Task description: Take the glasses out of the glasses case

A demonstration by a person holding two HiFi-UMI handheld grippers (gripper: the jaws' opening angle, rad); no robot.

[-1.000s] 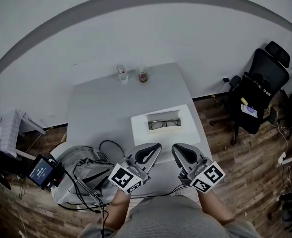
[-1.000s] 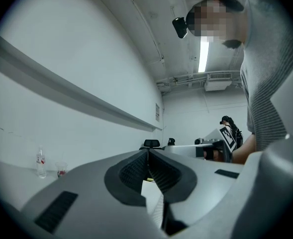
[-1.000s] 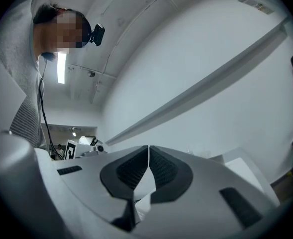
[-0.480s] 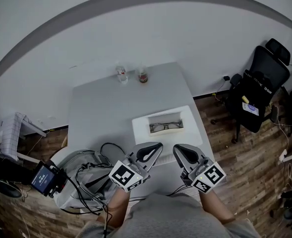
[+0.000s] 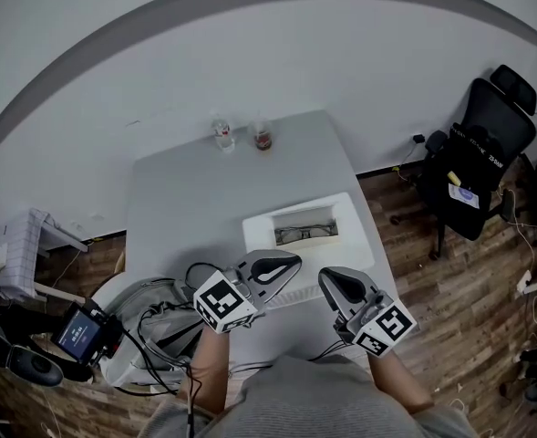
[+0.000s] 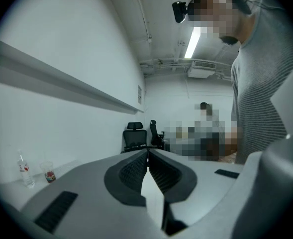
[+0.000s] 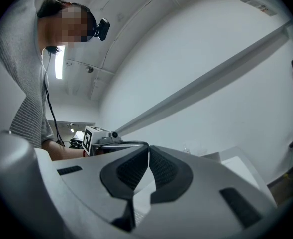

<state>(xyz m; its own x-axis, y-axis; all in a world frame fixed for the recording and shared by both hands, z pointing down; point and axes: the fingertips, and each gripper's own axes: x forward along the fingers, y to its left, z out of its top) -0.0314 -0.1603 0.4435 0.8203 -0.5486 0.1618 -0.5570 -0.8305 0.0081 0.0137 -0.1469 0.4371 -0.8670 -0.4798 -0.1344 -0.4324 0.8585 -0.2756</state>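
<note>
**Change since the earlier frame:** the left gripper has swung its nose rightward and dipped a little. The right gripper and the glasses case have not shifted.

**Left:** the left gripper sits on the near side of the case, close to its front-left corner but apart from it. It lies almost along the case's front edge, its jaws pressed together on nothing.

**Centre:** the case lies open on the table, with the glasses resting inside it, untouched.

**Right:** the right gripper hovers on the near side of the case, off its front-right corner. Its nose is aimed toward the case, and its jaws are likewise closed and empty.

**Hazards, as judged:**
- Both pairs of jaws must part before any grasp. Going in closed would only nudge the case or shove the frame against its wall.
- The case looks light, so lifting the glasses while nothing steadies it could drag or tip it.
- A pinch on a lens rather than the frame could let the glasses slip.

**Pose:** the left forearm reaches toward the case with the wrist turned inward, the gripper near level and slightly nose-down. The right forearm runs straight, with its gripper about level.
</note>
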